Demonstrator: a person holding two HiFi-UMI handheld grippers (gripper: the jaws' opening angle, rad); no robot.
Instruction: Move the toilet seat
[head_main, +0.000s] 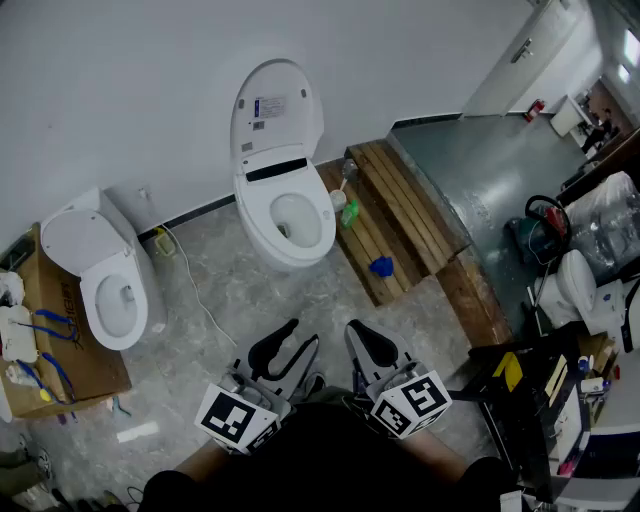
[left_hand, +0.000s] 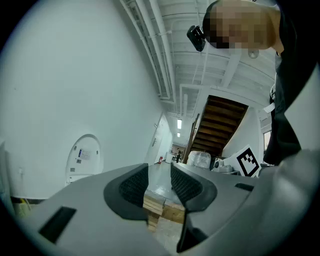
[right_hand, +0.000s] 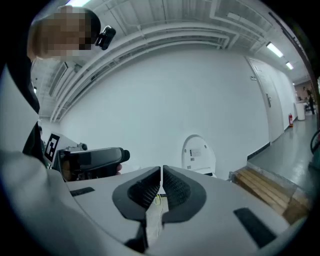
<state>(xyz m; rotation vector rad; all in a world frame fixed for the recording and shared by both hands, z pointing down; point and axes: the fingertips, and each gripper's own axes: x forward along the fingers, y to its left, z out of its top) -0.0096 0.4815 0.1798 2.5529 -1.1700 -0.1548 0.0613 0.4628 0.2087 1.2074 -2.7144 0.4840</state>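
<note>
A white toilet (head_main: 283, 205) stands against the far wall with its lid (head_main: 274, 108) raised and a white ring around the open bowl. Both grippers are held low near my body, well short of the toilet and touching nothing. My left gripper (head_main: 289, 347) has its jaws apart with nothing between them; the gap (left_hand: 159, 182) shows only floor and wood. My right gripper (head_main: 368, 341) is shut, its pads (right_hand: 172, 189) meeting with nothing held. The raised lid shows far off in the left gripper view (left_hand: 82, 157) and the right gripper view (right_hand: 198, 152).
A second white toilet (head_main: 107, 275) stands at the left beside a cardboard box (head_main: 62, 352) with cables. A wooden platform (head_main: 401, 213) lies right of the main toilet, with a green object (head_main: 348, 213) and a blue one (head_main: 382, 266). Cluttered gear (head_main: 560, 380) fills the right.
</note>
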